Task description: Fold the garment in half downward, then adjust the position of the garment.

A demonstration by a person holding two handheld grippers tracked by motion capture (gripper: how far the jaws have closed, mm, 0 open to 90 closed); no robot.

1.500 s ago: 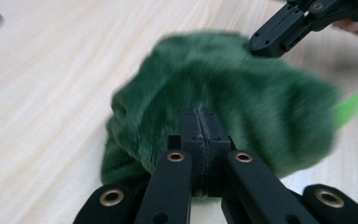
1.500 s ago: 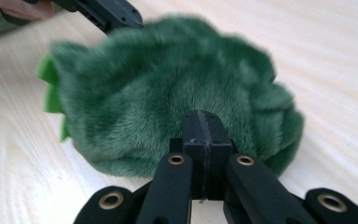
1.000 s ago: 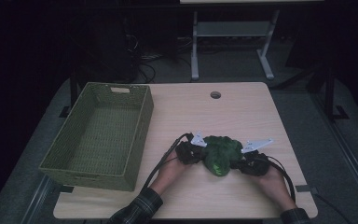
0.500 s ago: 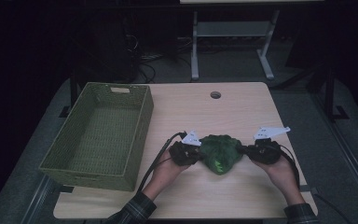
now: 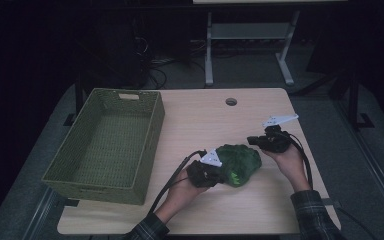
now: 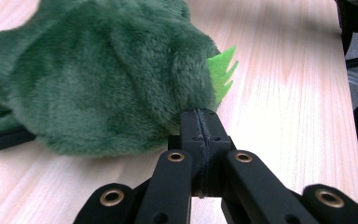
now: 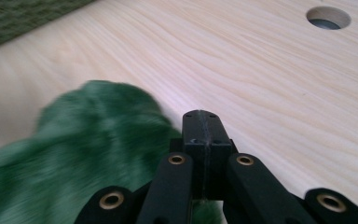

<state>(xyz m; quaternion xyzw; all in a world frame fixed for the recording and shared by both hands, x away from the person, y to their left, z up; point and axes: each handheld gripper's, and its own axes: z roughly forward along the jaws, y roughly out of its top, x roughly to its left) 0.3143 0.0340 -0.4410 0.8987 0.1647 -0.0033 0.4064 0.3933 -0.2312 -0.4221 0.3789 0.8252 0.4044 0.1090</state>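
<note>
A fluffy dark green plush toy (image 5: 239, 161) with a light green felt fringe (image 6: 221, 74) lies on the wooden table (image 5: 205, 125), near its front. My left gripper (image 5: 223, 176) is shut; its closed tip (image 6: 199, 117) rests against the toy's fur on the near left side. Whether any fur is pinched between the jaws I cannot tell. To the right of the toy, my right gripper (image 5: 251, 140) is raised off the table and points left. It is also shut (image 7: 201, 120) with nothing held, and in the right gripper view the toy (image 7: 88, 154) lies below and to the left.
A green woven basket (image 5: 95, 187) stands on the left part of the table, with nothing in it; its edge (image 7: 18, 18) shows in the right gripper view. A round cable hole (image 5: 231, 101) sits near the far edge. Cables trail from both grippers toward the front.
My right gripper has left the toy's right side and lifted up and away from it. The left gripper has shifted slightly toward the table's front, staying against the toy.
</note>
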